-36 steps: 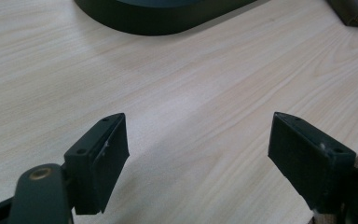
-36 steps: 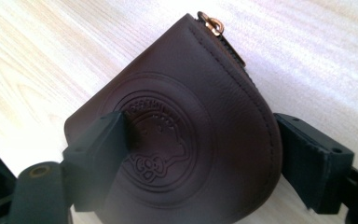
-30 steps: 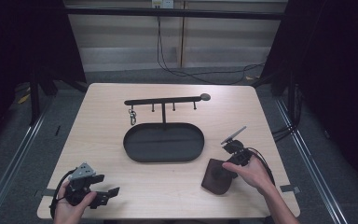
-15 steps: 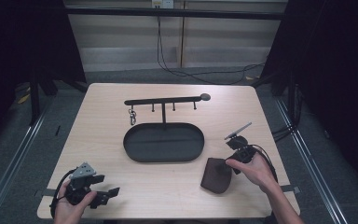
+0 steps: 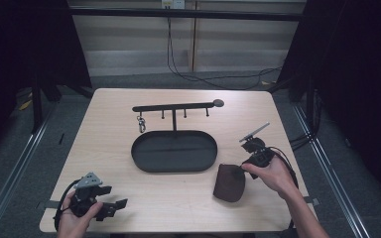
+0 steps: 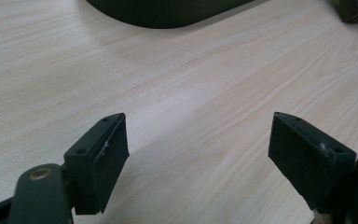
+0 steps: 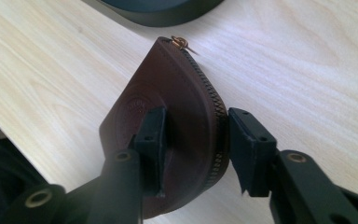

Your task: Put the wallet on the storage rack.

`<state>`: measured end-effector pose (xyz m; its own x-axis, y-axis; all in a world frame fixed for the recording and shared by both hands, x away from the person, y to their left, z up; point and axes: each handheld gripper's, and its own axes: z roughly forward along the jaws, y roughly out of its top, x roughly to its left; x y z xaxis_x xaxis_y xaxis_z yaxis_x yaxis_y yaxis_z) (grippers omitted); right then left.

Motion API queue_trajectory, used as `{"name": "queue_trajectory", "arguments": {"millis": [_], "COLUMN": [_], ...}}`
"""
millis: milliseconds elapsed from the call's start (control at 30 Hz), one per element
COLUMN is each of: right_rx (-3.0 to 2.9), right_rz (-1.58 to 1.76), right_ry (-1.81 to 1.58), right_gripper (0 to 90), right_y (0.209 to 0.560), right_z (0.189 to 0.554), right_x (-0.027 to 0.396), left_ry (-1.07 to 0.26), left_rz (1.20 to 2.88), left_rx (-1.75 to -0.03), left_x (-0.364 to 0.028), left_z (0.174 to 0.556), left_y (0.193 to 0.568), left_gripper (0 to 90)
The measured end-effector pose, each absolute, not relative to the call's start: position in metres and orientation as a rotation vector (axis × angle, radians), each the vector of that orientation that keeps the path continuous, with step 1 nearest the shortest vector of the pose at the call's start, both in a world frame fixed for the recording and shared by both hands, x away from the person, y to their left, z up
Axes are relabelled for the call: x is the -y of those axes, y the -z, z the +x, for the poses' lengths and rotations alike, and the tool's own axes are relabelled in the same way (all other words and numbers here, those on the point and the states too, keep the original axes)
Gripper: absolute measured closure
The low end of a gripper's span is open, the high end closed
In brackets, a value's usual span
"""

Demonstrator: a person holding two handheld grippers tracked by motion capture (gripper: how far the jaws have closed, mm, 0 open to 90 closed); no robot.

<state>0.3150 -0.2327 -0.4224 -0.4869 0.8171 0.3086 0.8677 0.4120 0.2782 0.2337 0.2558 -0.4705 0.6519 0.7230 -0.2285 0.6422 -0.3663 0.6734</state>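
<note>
High view: the left gripper [image 5: 110, 208] sits open at the bench's near-left corner. The right gripper [image 7: 193, 144], jaws just closing, pinches the brown zipped leather pouch [image 7: 177, 116] near the right edge, beside the black oval tray [image 5: 174, 151].

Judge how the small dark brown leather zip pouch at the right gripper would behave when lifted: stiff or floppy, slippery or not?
The dark brown leather zip pouch probably flexes somewhat: it bulges between the right gripper jaws, which have just been closing on it. It looks light, its far end lifted clear of the table. Its matte leather likely grips well, though the zip edge might slip.
</note>
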Motion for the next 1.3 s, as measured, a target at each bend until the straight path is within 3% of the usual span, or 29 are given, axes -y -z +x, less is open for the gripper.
{"name": "queue_trajectory", "arguments": {"millis": [233, 1300], "right_rx": [2.534, 2.672], "right_rz": [-1.524, -1.598], "right_ry": [0.625, 0.406], "right_gripper": [65.5, 67.4], "right_y": [0.410, 0.371], "right_z": [0.319, 0.331], "right_x": [0.230, 0.215], "left_ry": [-0.135, -0.149], "left_rz": [2.093, 2.061], "left_rx": [-1.049, -0.997], "left_x": [-0.257, -0.258], "left_z": [0.233, 0.230], "left_y": [0.469, 0.464], "left_gripper": [19.6, 18.9]}}
